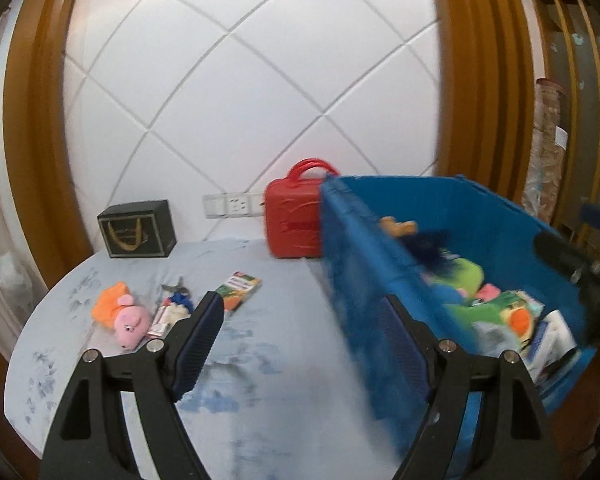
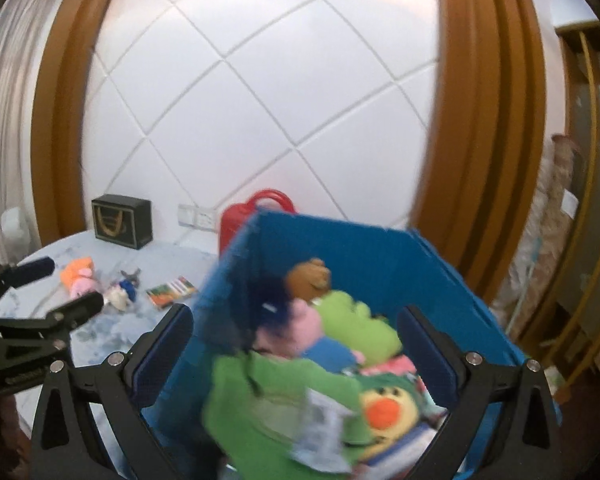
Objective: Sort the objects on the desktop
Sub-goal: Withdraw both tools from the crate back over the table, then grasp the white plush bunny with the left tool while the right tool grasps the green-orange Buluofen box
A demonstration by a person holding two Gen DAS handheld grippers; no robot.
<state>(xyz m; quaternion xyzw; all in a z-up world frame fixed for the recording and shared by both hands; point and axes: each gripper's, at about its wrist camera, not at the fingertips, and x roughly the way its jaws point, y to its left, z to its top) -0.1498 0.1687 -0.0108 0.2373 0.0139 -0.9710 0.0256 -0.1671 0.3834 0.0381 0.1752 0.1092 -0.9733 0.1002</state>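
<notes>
Blue bin (image 1: 440, 240) is the landmark, sitting at the table's (image 1: 260, 360) right edge and already loaded with plush toys and packets. The unsorted stuff lies left of the bin, well apart from it: crayon box (image 1: 239, 291) nearest, then the small clutter with the scissors (image 1: 175, 288), then the pink pig plush (image 1: 130, 325) farthest out. The crayon box's long axis runs diagonally, far end tilted toward the bin. Left gripper (image 1: 300, 340) is spread wide with nothing between the pads; its right finger overlaps the bin's left wall, so those items are ahead and to its left. Right gripper (image 2: 296, 344) is also spread and empty, framing the bin contents. My read: left hand is nearer the loose items, so it should take the next pick, crayon box first.
</notes>
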